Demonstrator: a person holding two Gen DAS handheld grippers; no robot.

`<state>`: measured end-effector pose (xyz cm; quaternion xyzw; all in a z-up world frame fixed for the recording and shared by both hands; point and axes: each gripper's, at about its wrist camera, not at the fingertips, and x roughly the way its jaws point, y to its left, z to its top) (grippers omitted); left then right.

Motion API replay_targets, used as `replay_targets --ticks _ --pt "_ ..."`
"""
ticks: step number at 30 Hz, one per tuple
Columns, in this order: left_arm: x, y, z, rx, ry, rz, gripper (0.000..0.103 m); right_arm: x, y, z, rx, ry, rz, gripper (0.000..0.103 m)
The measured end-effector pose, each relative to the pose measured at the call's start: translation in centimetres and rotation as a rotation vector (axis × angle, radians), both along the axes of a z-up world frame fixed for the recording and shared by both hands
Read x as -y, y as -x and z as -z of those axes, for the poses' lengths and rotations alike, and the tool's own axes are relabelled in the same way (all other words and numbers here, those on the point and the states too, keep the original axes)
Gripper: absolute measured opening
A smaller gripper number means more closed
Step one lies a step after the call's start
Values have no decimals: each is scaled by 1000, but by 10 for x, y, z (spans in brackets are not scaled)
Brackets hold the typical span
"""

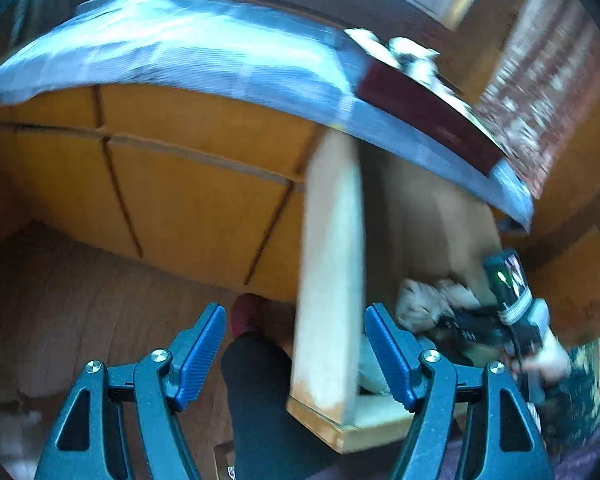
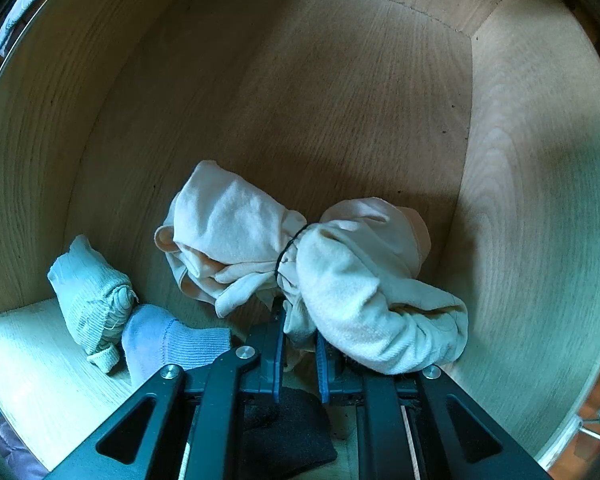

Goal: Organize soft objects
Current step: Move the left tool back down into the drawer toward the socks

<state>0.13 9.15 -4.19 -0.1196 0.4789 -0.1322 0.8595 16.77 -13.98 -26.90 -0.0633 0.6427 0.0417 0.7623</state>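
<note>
A cream cloth bundle (image 2: 340, 264), tied at its middle with a thin black band, lies on the floor of an open wooden drawer (image 2: 300, 80). My right gripper (image 2: 300, 352) points straight down and is shut on a fold at the bundle's near edge. Beside it lie a pale ribbed sock roll (image 2: 92, 300), a light blue sock (image 2: 168, 344) and a black sock (image 2: 284, 432). In the blurred left wrist view my left gripper (image 1: 296, 356) hangs open over the drawer's pale side wall (image 1: 332, 280), holding nothing. The right gripper (image 1: 448, 320) and the cream bundle (image 1: 424, 300) show at the right.
A bed with a blue-white sheet (image 1: 180, 52) stands above orange wooden drawer fronts (image 1: 180, 192). A dark trouser leg (image 1: 260, 400) and a maroon foot (image 1: 248, 312) stand on the wooden floor (image 1: 80, 300) just left of the drawer. A patterned cloth (image 1: 540, 92) hangs at right.
</note>
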Motion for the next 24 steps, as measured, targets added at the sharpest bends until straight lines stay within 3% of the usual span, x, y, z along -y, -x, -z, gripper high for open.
replay_targets --ticks 13,24 --pt "101 1 -3 -17 -126 348 73 4 3 -4 10 -17 -1 13" --pt "135 2 26 -84 -186 470 71 6 14 -12 43 -14 -9 12"
